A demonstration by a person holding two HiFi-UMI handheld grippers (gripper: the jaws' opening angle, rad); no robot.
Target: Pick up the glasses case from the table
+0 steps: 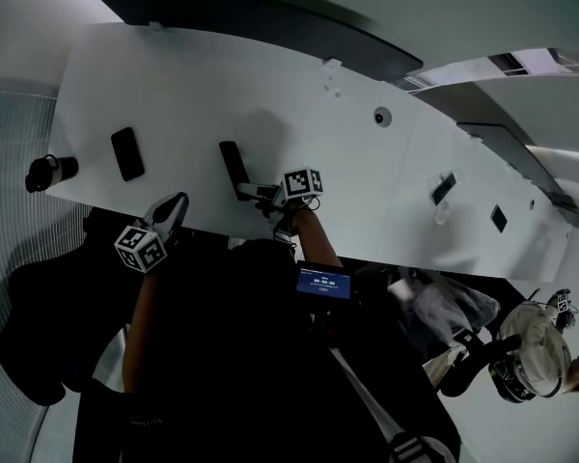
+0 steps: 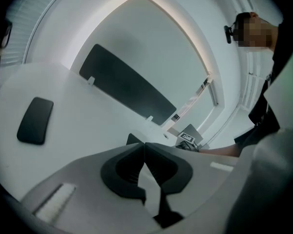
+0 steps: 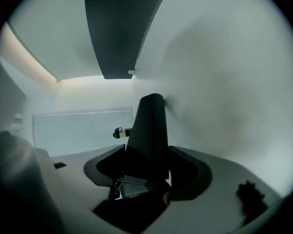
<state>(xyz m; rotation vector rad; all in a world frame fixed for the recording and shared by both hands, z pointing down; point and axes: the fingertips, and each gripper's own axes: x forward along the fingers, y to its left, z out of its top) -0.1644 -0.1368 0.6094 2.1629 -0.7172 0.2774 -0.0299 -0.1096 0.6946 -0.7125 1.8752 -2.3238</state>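
Note:
The glasses case (image 1: pixel 234 167) is a long dark case, and my right gripper (image 1: pixel 251 191) is shut on its near end above the white table (image 1: pixel 299 133). In the right gripper view the glasses case (image 3: pixel 149 130) sticks out forward from between the jaws of the right gripper (image 3: pixel 147 165). My left gripper (image 1: pixel 177 204) hangs at the table's near edge, left of the right one. Its jaws are shut with nothing between them, as the left gripper (image 2: pixel 145 148) shows in its own view.
A flat black rounded object (image 1: pixel 127 153) lies on the table's left part, the same flat object (image 2: pixel 35 120) seen from the left gripper. A black-and-white cylinder (image 1: pixel 50 173) sits at the left edge. A dark panel (image 1: pixel 261 22) runs behind the table. Small items (image 1: pixel 443 188) lie far right.

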